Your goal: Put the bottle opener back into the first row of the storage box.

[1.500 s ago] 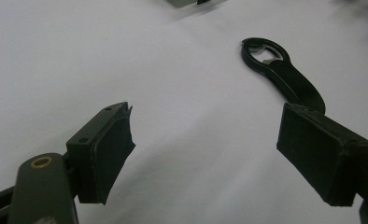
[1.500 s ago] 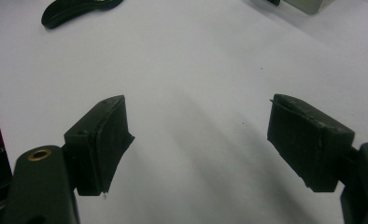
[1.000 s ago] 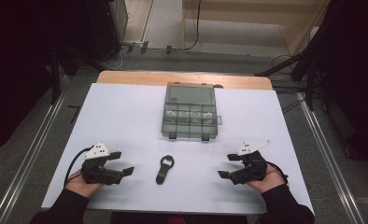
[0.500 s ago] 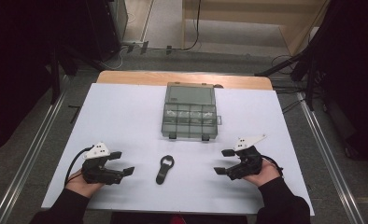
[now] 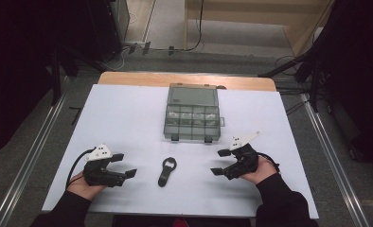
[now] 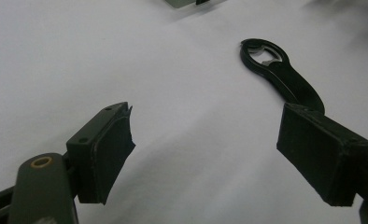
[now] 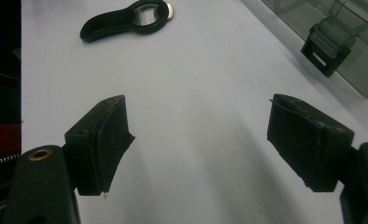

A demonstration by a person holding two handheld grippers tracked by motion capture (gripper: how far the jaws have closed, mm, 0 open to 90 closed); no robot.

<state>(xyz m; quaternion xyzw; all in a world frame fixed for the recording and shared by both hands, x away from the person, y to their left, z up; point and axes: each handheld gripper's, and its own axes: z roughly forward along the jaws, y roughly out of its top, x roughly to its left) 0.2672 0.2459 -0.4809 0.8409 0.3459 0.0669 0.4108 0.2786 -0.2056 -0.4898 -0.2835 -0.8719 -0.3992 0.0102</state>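
Bottle opener (image 5: 166, 171), black with a ring-shaped head, lies flat on the white table (image 5: 128, 118) near the front edge, about midway between the two grippers and touched by neither. Its head points away from the person, toward the grey compartment box (image 5: 192, 113) that sits farther back at the table's middle with its two front latches facing the opener. The left gripper (image 5: 126, 165) rests low over the table to the opener's left, jaws spread wide with nothing between them; in the left gripper view the opener (image 6: 279, 74) lies just beyond the right-hand jaw. The right gripper (image 5: 219, 161) is on the opener's other side, jaws likewise wide apart and empty; its own view shows the opener (image 7: 123, 19) ahead and one box latch (image 7: 326, 49) off to the side.
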